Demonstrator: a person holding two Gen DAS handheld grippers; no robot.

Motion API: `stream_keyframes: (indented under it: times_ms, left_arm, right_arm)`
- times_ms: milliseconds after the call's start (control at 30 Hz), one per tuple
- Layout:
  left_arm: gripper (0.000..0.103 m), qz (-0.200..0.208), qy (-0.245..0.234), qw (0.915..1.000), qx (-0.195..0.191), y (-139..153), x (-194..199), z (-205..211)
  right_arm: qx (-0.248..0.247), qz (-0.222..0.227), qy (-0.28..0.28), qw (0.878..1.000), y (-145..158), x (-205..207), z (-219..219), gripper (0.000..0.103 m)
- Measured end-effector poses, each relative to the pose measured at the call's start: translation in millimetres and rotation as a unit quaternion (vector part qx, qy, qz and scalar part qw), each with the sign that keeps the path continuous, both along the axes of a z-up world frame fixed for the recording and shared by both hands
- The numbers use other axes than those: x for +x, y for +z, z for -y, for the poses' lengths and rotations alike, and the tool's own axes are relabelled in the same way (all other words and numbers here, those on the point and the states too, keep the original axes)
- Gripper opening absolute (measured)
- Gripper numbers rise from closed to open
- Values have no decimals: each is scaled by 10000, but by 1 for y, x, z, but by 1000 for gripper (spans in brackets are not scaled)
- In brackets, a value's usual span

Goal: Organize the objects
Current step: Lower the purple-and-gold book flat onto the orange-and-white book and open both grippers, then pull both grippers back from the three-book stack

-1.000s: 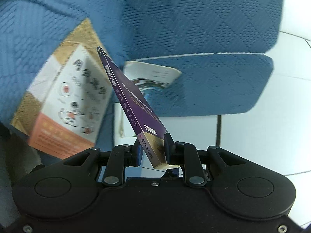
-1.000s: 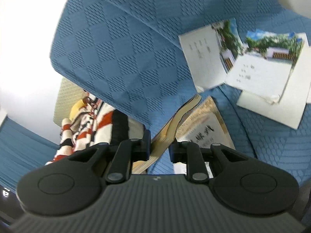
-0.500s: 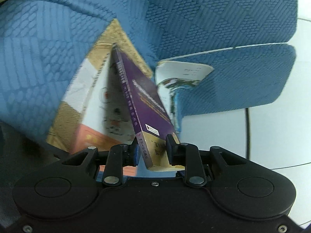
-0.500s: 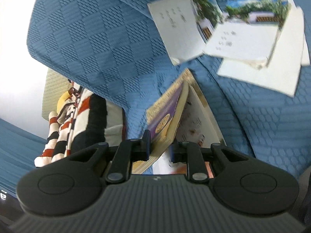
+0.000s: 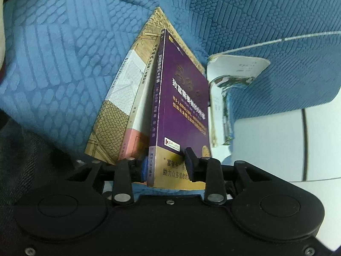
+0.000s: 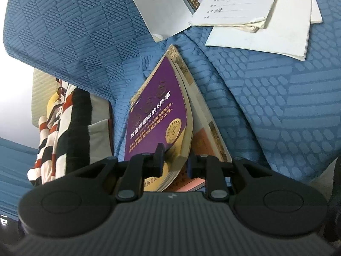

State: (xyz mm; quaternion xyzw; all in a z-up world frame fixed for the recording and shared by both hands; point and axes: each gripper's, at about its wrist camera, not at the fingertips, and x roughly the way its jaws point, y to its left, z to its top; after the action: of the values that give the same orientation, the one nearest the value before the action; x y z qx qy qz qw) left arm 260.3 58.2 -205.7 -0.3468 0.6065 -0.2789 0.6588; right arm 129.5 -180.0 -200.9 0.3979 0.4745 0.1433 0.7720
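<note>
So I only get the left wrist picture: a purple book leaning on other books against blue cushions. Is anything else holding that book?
Observer: Yes. The right gripper has the page edge of the purple book between its fingers.
Operator: Is there anything next to the blue cushions?
Observer: A red, black and white striped cloth shows past the edge of the blue cushion, on the left of the right wrist view.
Operator: That booklet I see edge-on, is it alone?
Observer: No. A handwritten sheet, a booklet and a white pad lie close together, with the booklet overlapping the pad.
</note>
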Motion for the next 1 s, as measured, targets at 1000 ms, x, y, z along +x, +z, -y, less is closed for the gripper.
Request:
stream_keyframes:
  times_ms: [1000]
  left_arm:
    - [74, 3142, -373, 9355, 1572, 221, -127, 54]
  right_arm:
    - [-2009, 1925, 549, 9590, 167, -81, 53, 35]
